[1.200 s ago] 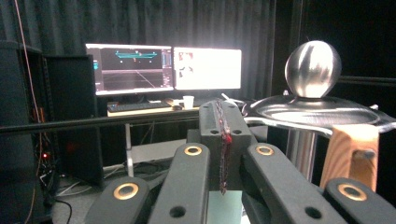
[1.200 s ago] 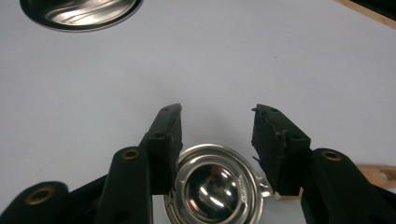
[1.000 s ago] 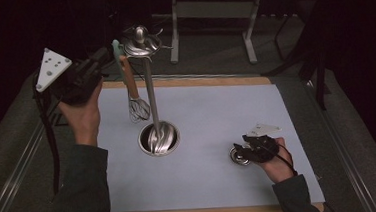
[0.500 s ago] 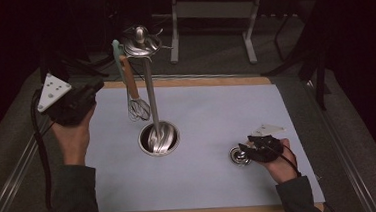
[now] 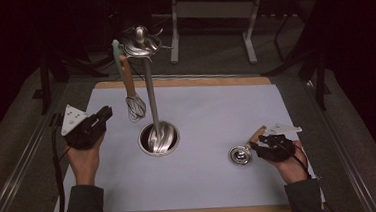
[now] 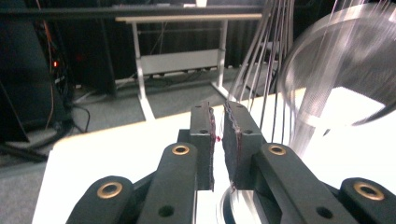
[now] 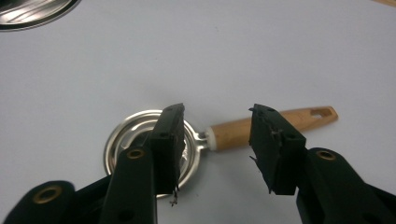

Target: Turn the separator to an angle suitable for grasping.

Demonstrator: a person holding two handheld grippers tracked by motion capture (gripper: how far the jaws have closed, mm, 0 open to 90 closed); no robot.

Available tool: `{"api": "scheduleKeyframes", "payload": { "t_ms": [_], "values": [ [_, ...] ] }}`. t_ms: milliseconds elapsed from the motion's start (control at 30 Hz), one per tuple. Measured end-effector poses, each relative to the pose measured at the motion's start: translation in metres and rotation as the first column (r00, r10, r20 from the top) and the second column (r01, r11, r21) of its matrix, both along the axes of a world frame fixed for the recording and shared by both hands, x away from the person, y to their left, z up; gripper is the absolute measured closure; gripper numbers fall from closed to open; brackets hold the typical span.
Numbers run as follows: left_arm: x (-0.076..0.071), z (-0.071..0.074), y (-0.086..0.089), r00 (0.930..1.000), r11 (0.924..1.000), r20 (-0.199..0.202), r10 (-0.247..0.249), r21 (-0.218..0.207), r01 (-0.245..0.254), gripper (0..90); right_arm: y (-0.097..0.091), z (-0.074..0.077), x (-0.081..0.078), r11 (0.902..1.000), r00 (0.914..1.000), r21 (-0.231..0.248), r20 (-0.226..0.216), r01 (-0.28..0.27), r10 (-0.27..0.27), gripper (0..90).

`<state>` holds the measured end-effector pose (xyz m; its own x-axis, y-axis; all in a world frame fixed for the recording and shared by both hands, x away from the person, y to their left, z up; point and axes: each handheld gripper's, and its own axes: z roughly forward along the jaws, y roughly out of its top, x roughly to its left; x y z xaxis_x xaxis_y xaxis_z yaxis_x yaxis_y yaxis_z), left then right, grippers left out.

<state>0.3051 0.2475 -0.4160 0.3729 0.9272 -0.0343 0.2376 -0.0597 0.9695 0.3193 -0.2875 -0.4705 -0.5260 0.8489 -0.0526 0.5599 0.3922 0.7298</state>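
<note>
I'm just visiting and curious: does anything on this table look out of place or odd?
One thing: a small strainer with a wooden handle lies flat on the white mat, apart from the utensil stand, where a whisk hangs. The right gripper hovers open over its handle. Nothing looks spilled or damaged.

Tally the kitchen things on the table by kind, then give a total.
Whisk hanging on the stand: 1
Small strainer with wooden handle lying on the mat: 1
Utensil stand with round steel base: 1
Total: 3
</note>
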Motion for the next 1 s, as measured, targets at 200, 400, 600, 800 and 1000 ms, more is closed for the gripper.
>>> {"api": "scheduleKeyframes", "payload": {
  "t_ms": [200, 400, 600, 800, 1000],
  "values": [
    [-0.004, -0.038, -0.005, 0.9975, 0.9999, -0.070, -0.008, 0.008, 0.008, 81.1, -0.010, -0.005, 0.000, 0.9996, 0.9994, 0.008, -0.018, 0.028, -0.028, 58.5],
    [-0.010, -0.077, -0.015, 0.9874, 0.9992, -0.158, -0.012, 0.036, 0.018, 79.1, -0.018, -0.009, 0.001, 0.9984, 0.9980, 0.004, -0.031, 0.056, -0.055, 61.4],
    [-0.013, -0.107, -0.025, 0.9746, 0.9979, -0.223, -0.021, 0.055, 0.034, 75.5, -0.025, -0.016, 0.002, 0.9964, 0.9950, -0.006, -0.053, 0.085, -0.085, 65.6],
    [-0.012, -0.117, -0.024, 0.9705, 0.9977, -0.241, 0.001, 0.066, 0.015, 73.9, -0.028, -0.022, 0.004, 0.9943, 0.9922, -0.027, -0.068, 0.103, -0.105, 73.2],
    [-0.011, -0.122, -0.026, 0.9666, 0.9954, -0.255, 0.025, 0.096, 0.000, 72.3, -0.023, -0.031, 0.008, 0.9869, 0.9874, -0.077, -0.059, 0.142, -0.147, 89.7]
  ]
}}
